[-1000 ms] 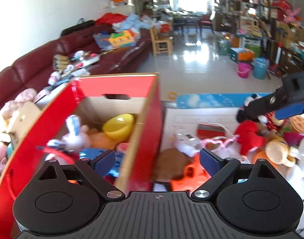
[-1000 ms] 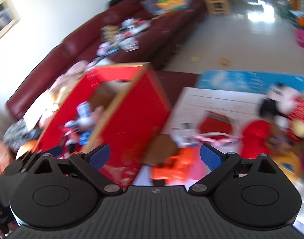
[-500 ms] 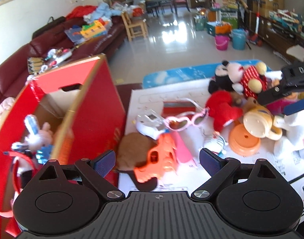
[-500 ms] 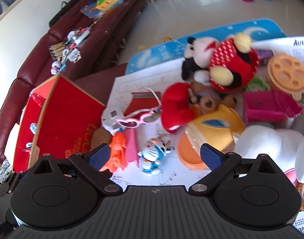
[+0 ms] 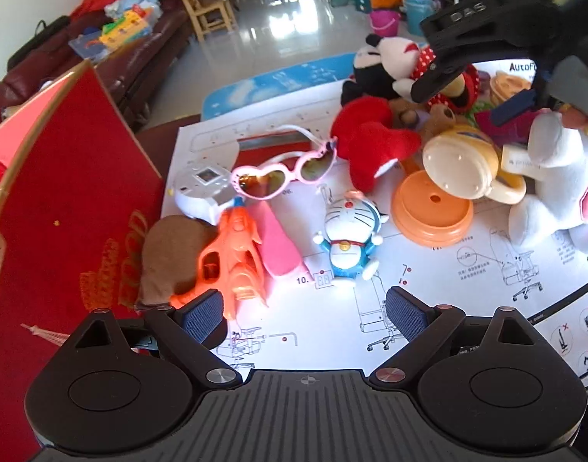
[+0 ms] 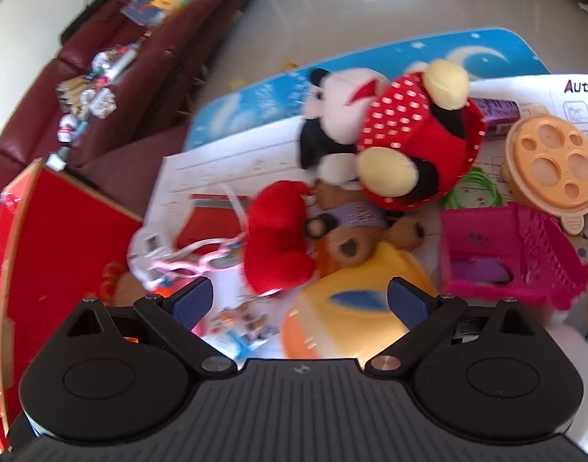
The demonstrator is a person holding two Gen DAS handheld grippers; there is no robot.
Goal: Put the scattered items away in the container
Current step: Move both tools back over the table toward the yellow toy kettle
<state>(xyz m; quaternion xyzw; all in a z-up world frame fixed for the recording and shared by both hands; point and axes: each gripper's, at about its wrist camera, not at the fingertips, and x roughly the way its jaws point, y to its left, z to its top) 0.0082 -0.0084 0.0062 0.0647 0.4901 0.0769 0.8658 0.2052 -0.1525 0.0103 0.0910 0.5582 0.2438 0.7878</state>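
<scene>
The red box point(image 5: 66, 208) stands at the left, also in the right wrist view point(image 6: 59, 231). Scattered toys lie on a white instruction sheet point(image 5: 429, 288): an orange toy gun point(image 5: 232, 254), a Doraemon figure point(image 5: 350, 236), pink heart sunglasses point(image 5: 286, 171), a red plush point(image 5: 371, 146), a yellow cup point(image 5: 463, 161) and a Minnie plush point(image 6: 402, 142). My left gripper point(image 5: 303, 313) is open and empty, just in front of the gun and Doraemon. My right gripper point(image 6: 299, 302) is open and empty above the red plush and yellow cup; it also shows in the left wrist view point(image 5: 486, 88).
A white plush point(image 5: 552, 188), an orange lid point(image 5: 432, 211), a pink basket point(image 6: 509, 254), a brown teddy point(image 6: 355, 231) and an orange perforated lid point(image 6: 552, 161) crowd the right side. A dark red sofa point(image 6: 113, 88) runs behind the box.
Both grippers have swung right, away from the red box, and lowered over the toy pile. Both stay open and empty.
</scene>
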